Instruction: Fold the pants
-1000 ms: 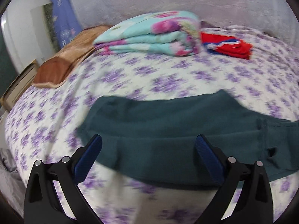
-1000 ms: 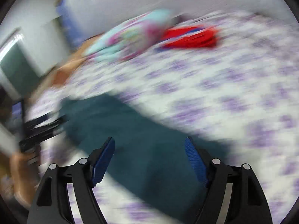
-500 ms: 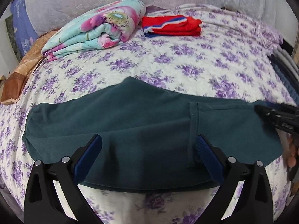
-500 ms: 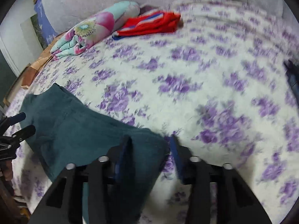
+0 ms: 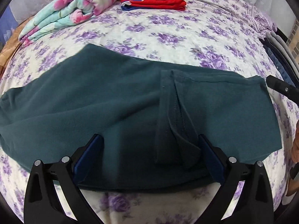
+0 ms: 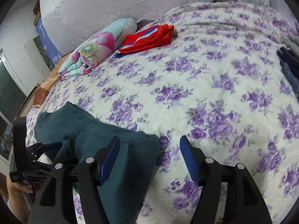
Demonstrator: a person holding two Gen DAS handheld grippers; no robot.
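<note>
The dark teal fleece pants [image 5: 115,100] lie across the purple-flowered bedspread [image 5: 168,33], apparently folded lengthwise only; crosswise folds remain. The left gripper [image 5: 149,156] stands apart over them, clamping nothing. The right gripper [image 6: 149,156] is opening, one corner between its jaws.

pants [image 5: 115,100] on bed [image 5: 186,37], blanket [image 5: 74,13] behind

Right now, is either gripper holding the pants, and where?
Neither. The left gripper stands open over the pants' near edge; the right gripper is opening beside their corner, pads clear.
</note>
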